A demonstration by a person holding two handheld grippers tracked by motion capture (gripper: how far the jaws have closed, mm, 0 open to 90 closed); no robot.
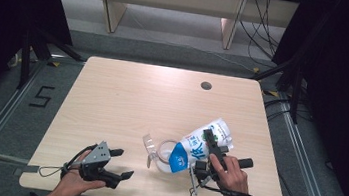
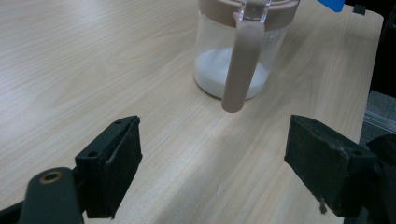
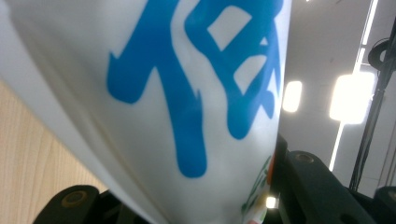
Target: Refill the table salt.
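Near edge, both grippers: we log one soft refill pouch, tipped over a clear jar.

Left gripper (image 1: 115, 163) idles at near left, jaws apart on nothing; right gripper (image 1: 212, 152) at near right is clamped across the white pouch (image 1: 200, 145) with blue lettering, its blue corner dipped at the jar (image 2: 236, 49), which stands mid-table between the two grippers and holds white powder. We judge the pouch limp, slick-skinned and shifting in weight as it empties, best gripped across its upper body; the jar looks rigid, light, breakable, best taken by its tan handle (image 2: 239, 65).
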